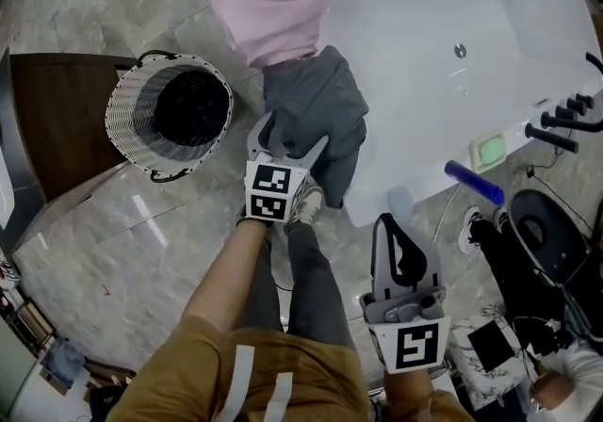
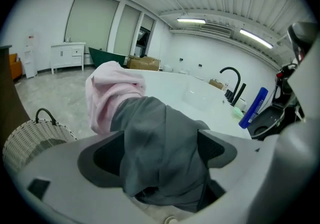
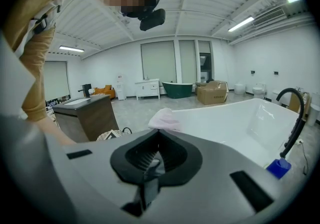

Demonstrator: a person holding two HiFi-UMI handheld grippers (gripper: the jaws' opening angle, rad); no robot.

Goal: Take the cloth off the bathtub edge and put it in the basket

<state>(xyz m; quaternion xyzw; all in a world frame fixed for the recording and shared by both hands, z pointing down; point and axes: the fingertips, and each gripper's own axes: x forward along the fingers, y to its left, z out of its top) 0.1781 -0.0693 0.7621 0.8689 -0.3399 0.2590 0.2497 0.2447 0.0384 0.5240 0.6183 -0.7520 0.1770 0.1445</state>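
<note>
Right gripper (image 1: 396, 222), nearest: fingers pressed together, empty. Left gripper (image 1: 294, 136): fingers spread, grey cloth (image 1: 316, 100) between them, draped over tub edge (image 1: 396, 166). Prob. soft, light, floppy; pinch the bunched fold btwn pads.

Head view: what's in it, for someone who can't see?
Seen from above, the left gripper is open around a grey cloth draped over the bathtub edge, beside a pink cloth. A basket stands to the left; the right gripper is shut.
</note>
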